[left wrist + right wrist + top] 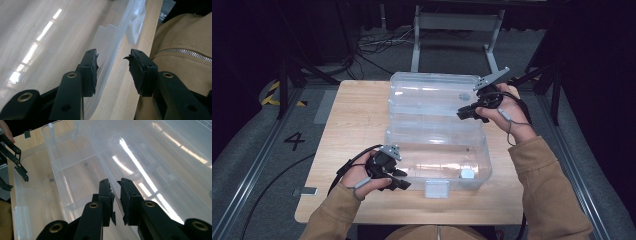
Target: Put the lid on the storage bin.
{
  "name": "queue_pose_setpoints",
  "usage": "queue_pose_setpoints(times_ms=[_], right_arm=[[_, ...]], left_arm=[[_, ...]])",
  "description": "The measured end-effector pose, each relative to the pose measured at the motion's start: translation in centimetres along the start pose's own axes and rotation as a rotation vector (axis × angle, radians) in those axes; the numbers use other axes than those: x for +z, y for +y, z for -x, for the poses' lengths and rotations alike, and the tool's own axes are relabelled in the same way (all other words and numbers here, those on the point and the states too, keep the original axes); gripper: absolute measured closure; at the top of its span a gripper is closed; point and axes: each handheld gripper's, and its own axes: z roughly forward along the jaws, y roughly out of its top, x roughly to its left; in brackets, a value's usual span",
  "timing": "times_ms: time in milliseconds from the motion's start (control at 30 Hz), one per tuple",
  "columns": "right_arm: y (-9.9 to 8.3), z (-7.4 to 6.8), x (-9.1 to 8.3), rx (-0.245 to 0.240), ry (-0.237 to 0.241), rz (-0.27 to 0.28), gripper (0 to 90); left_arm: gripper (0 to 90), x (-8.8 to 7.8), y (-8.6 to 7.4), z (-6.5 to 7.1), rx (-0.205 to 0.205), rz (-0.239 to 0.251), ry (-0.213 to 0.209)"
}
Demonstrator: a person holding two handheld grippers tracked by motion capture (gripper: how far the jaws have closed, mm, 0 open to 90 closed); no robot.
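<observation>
A clear plastic box [437, 167] stands on the wooden table [352, 120], its clear lid [432, 92] swung back behind it. My left gripper [399, 181] is at the box's front left corner. In the left gripper view its jaws [113, 58] stand apart astride the box's front rim [110, 57], and the pads do not press on it. My right gripper [464, 113] is at the lid's right near edge. Its jaws [115, 186] are nearly together with the lid's thin edge [100, 162] pinched between the pads. The left gripper [17, 167] also shows far off in the right gripper view.
A white latch [436, 189] sticks out from the box's front wall, near the table's front edge. A small pale round piece [467, 173] lies in the box's right front corner. The person's tan sleeve [180, 32] is just right of the left jaws. Cables and a metal stand lie beyond the table.
</observation>
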Motion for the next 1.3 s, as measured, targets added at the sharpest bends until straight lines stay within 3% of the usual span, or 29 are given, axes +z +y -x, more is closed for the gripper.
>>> queue_pose_setpoints(times_ms=[167, 367, 1300], right_arm=[[0.0, -0.1, -0.1, -0.002, 0.001, 0.0, 79.1], [0.0, -0.4, -0.2, -0.005, 0.005, -0.006, 79.4], [-0.6, -2.3, -1.1, -0.055, 0.022, -0.007, 81.3]], left_arm=[[62.9, 0.2, -0.2, -0.2, -0.012, 0.005, 0.007], [72.8, 0.3, -0.2, -0.2, -0.008, -0.004, 0.046], [73.5, 1.1, 0.0, -0.3, -0.006, -0.042, 0.05]])
